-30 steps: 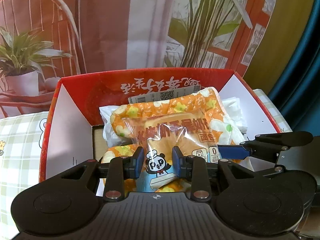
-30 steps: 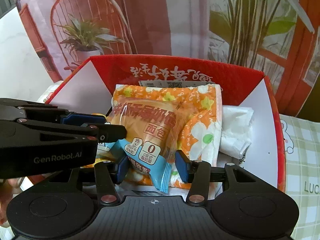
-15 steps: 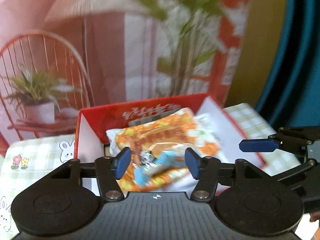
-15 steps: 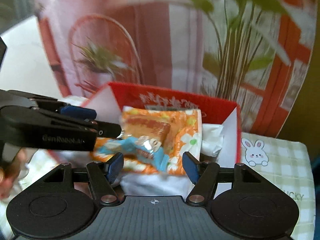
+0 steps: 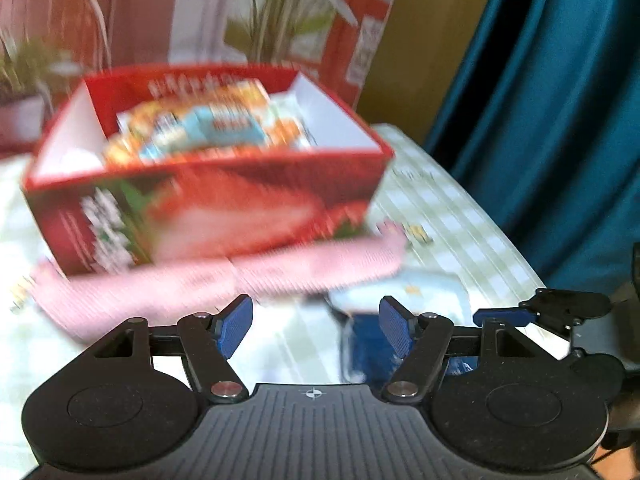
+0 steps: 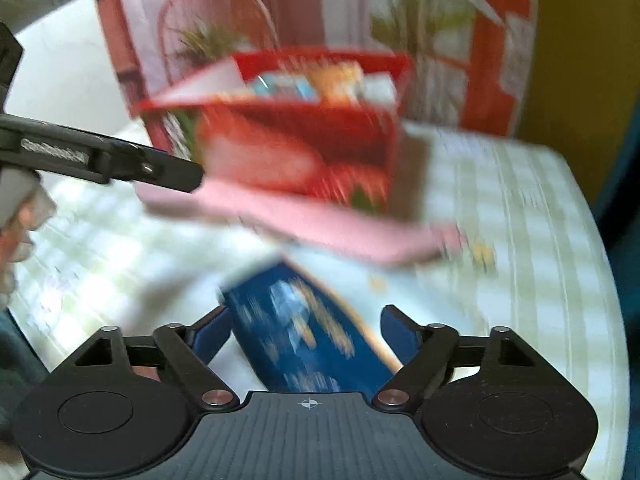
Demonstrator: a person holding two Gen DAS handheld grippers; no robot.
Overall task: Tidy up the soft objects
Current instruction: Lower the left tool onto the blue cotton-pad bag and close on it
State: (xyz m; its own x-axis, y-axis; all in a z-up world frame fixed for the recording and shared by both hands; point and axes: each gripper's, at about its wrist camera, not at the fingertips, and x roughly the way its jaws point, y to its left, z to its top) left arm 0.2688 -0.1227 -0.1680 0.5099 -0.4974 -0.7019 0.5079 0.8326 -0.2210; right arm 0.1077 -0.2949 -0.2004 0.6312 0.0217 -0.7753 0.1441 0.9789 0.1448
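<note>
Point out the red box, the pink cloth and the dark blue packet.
red box [image 5: 224, 216]: left wrist view, on its printed front wall.
pink cloth [image 6: 340, 232]: right wrist view, on its middle, below the box.
dark blue packet [image 6: 296, 332]: right wrist view, on its printed face.

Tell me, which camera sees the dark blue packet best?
The right wrist view: the dark blue packet lies almost whole between the open fingers, though blurred. The left wrist view catches only part of it behind one finger.
</note>
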